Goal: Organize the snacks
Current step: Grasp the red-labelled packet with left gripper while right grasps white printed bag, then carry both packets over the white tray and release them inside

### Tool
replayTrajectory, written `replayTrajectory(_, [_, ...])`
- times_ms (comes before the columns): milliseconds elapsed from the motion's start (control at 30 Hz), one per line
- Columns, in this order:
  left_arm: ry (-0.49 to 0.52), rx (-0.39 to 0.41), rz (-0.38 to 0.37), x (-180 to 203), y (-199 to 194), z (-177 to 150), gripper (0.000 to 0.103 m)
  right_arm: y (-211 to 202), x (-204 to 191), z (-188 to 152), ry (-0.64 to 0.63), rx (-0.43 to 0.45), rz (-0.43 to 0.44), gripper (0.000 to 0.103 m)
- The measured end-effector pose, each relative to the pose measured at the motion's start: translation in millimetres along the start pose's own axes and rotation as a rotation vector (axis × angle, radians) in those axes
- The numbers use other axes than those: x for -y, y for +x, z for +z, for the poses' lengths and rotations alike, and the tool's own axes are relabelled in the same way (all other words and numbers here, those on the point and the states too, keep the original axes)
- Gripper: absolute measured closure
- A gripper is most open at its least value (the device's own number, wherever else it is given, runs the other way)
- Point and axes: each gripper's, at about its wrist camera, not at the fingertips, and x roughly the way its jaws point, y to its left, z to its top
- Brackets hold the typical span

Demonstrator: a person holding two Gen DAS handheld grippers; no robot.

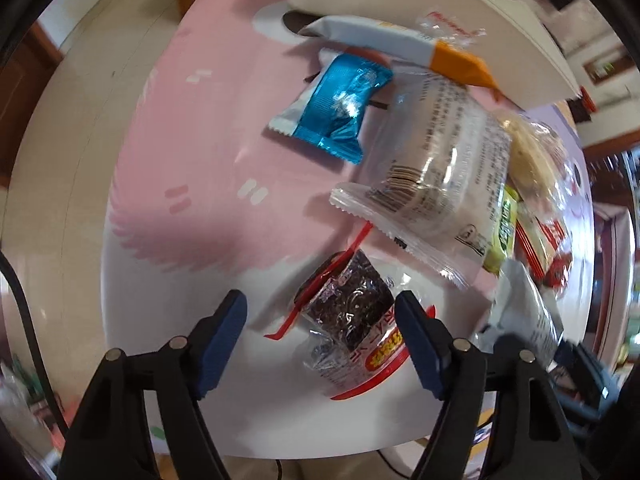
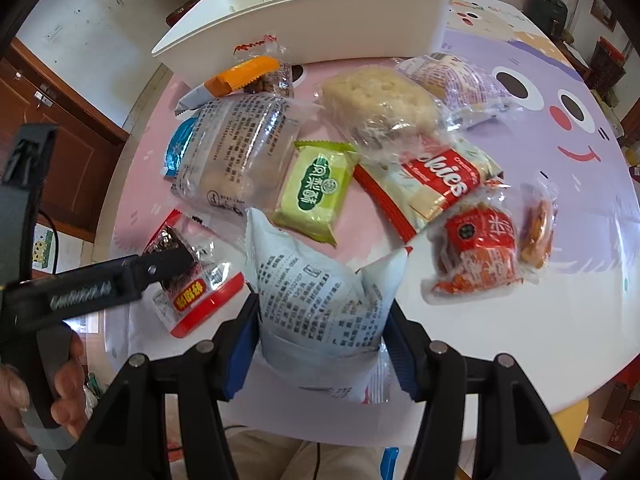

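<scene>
Many wrapped snacks lie on a pink and lilac cartoon table (image 2: 560,280) in front of a white box (image 2: 320,12). My left gripper (image 1: 320,332) is open, its blue pads on either side of a dark snack in a clear, red-edged wrapper (image 1: 348,312) lying on the table; it also shows in the right wrist view (image 2: 188,280). My right gripper (image 2: 320,344) is shut on a white puffy packet with printed text (image 2: 316,292), held upright at the table's near edge.
A blue foil snack (image 1: 340,104), a clear wrapped cake (image 1: 436,172), a green pastry pack (image 2: 316,188), a cookies pack (image 2: 436,180), a rice puff bar (image 2: 384,100), a red-orange pack (image 2: 480,252) and an orange-tipped bar (image 1: 400,44) lie about. The white box (image 1: 400,0) stands behind.
</scene>
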Motion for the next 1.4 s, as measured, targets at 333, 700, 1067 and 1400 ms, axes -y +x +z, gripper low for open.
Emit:
replayTrajectory(333, [0.069,-0.012,0.013,44,10,4,0.066,-2,7,0,0.005,-0.010,0.029,0.044])
replayTrajectory(700, [0.091,0.028,-0.054,55,-5,-3,0.083,-1,4,-3,-0.040,-0.023,0.029,0.046])
replayTrajectory(1067, [0.163,0.106,-0.064,67,-60,-14,0.085,-26,-4,-5,-0.093,0.006,0.050,0.047])
replayTrajectory(1400, [0.218,0.280,-0.121,89,-153,8,0.085,-89,-11,26,-0.131,0.143,0.077,0.047])
